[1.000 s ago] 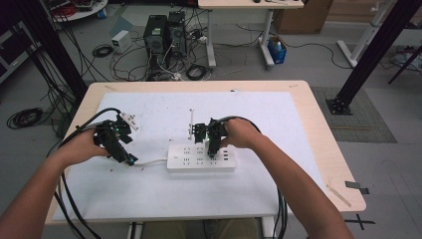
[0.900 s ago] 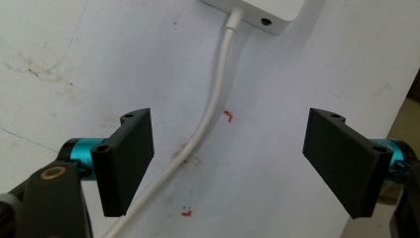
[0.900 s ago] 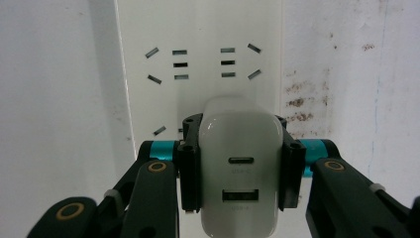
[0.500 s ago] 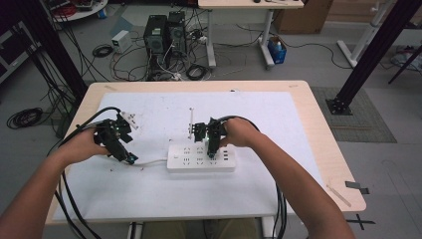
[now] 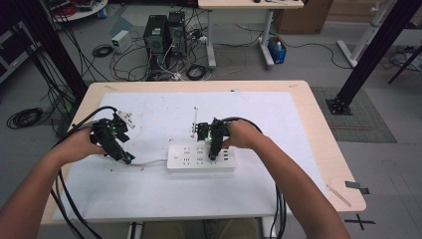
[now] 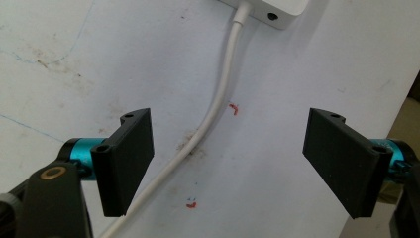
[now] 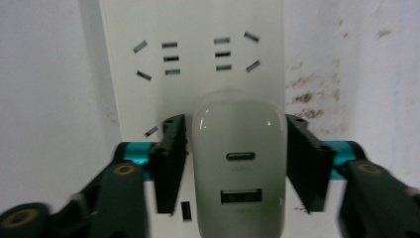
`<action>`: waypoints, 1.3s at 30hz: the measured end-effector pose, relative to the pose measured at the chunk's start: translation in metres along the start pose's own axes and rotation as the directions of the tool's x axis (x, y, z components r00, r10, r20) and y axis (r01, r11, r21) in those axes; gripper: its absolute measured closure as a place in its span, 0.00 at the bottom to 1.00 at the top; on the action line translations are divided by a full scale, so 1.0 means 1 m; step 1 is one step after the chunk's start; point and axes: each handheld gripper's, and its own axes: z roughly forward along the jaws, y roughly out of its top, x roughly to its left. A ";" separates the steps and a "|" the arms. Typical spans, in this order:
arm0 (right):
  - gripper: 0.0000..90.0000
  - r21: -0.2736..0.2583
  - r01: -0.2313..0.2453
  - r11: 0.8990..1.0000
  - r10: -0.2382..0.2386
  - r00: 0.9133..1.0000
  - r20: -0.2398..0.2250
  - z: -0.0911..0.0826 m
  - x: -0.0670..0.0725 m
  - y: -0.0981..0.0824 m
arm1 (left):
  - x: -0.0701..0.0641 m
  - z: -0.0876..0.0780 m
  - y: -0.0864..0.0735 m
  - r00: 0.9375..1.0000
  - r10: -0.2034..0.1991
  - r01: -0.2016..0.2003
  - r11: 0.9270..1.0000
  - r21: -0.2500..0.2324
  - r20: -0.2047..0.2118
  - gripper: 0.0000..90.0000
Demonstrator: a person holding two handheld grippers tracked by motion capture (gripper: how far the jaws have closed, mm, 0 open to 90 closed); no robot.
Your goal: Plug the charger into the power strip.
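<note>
The right tool (image 7: 233, 163) had just been opening, its jaws slack beside the grey rounded USB charger (image 7: 238, 163) seated in the white plastic power strip (image 5: 201, 157), whose long axis ran nine-to-three across the tabletop (image 5: 298, 149), while the left tool (image 6: 233, 158) gaped empty over the white cord (image 6: 218, 104) at nine o'clock.

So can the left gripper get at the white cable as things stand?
Probably yes: the left gripper is open, and the white cable lies bare on the table between its jaws with nothing covering it.
</note>
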 end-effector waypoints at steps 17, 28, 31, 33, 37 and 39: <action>0.13 -0.183 -0.175 0.967 0.189 0.980 0.060 -0.050 -0.009 -0.024 | 0.001 -0.002 0.008 1.000 0.008 -0.008 1.000 -0.017 -0.002 0.22; 0.13 -0.236 -0.312 0.920 0.346 0.931 0.114 -0.096 -0.002 -0.080 | 0.001 -0.013 0.023 0.999 0.010 -0.011 0.999 -0.034 -0.035 0.22; 0.13 -0.200 -0.343 0.918 0.368 0.924 0.107 -0.105 0.003 -0.097 | 0.001 -0.015 0.023 0.998 -0.006 0.003 0.999 -0.038 -0.055 0.22; 0.13 -0.181 -0.360 0.915 0.384 0.915 0.121 -0.111 0.007 -0.109 | 0.001 -0.016 0.021 0.999 0.012 -0.014 0.999 -0.039 -0.049 0.22; 0.11 -0.169 -0.382 0.909 0.408 0.899 0.160 -0.120 0.013 -0.125 | -0.001 -0.016 0.020 0.998 -0.003 0.000 0.999 -0.050 -0.055 0.16; 0.01 -0.160 -0.413 0.897 0.439 0.877 0.197 -0.123 0.016 -0.133 | -0.003 -0.017 0.019 0.999 0.009 -0.011 0.999 -0.042 -0.048 0.04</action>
